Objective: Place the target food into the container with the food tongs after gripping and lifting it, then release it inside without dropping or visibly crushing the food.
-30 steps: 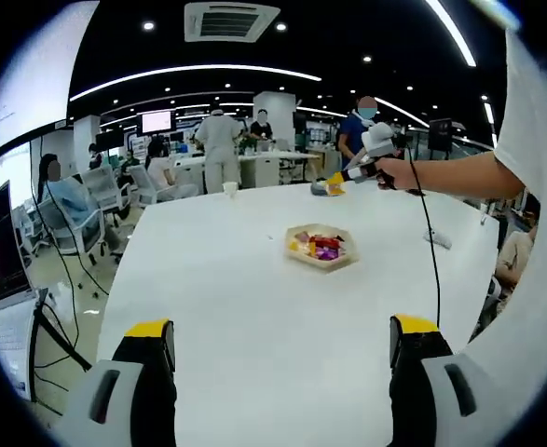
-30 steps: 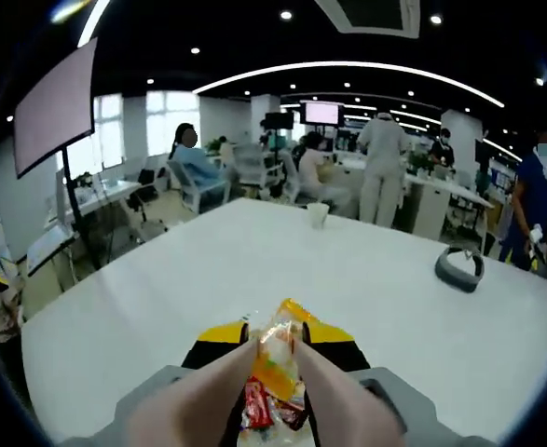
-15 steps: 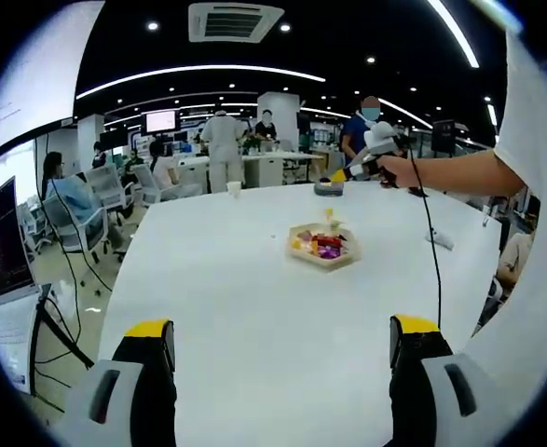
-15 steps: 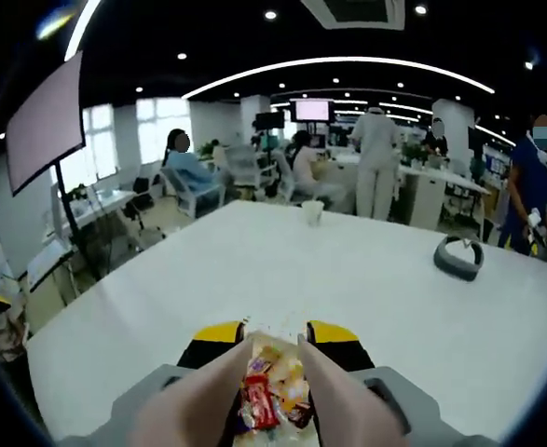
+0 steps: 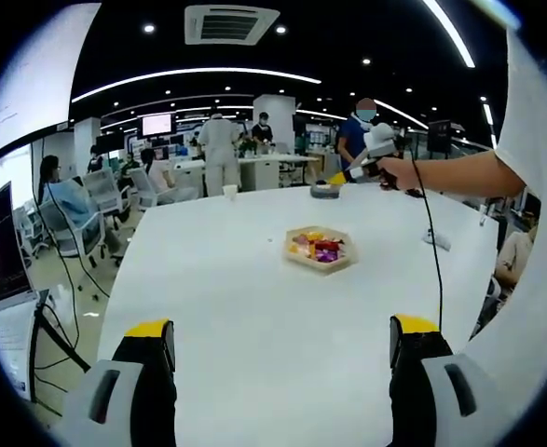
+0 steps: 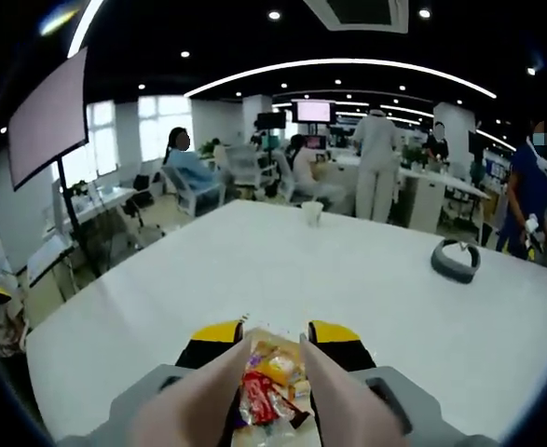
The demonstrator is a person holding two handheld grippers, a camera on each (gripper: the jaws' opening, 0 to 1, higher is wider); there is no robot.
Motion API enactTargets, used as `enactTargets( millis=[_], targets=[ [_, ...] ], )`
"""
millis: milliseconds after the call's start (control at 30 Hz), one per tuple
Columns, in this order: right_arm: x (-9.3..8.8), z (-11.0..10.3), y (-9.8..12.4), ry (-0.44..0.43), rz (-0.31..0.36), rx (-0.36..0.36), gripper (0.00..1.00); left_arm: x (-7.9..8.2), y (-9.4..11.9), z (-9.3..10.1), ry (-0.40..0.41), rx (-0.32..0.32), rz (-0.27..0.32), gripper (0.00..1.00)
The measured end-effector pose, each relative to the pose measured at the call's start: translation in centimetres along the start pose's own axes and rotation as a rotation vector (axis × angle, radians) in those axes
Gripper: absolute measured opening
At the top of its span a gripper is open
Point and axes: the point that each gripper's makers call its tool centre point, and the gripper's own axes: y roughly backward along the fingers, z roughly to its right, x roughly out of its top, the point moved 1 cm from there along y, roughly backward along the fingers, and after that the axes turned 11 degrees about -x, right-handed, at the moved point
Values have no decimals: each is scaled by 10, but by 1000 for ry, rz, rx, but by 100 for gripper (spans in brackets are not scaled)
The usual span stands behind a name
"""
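White surface, hexagonal container of wrapped sweets: right gripper, tongs parted above it with nothing held, should lift straight up; left gripper spread wide apart, idle nearby.

Your left gripper view sits low at the near edge of the table, facing level across it, with the tray well ahead at about 1 o'clock and your right gripper raised beyond it. Your right gripper view looks down along its tongs from close above that same tray, at 6 o'clock, facing the office. Both views share the table and tray.
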Motion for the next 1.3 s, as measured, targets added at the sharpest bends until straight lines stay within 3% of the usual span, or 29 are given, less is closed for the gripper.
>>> enactTargets(
  millis=[400, 767, 1033, 1300],
  targets=[
    [-4, -4, 37, 9, 7, -16, 29, 3, -6, 12, -27, -68, 11, 96],
    [-17, 10, 111, -2, 31, -80, 30, 12, -20, 28, -80, -194, 35, 96],
    [-37, 24, 166, -32, 36, -158, 30, 18, -31, 40, -117, -285, 51, 97],
    [-63, 22, 210, -54, 41, -192, 30, 22, -38, 50, -158, -366, 50, 97]
  ],
)
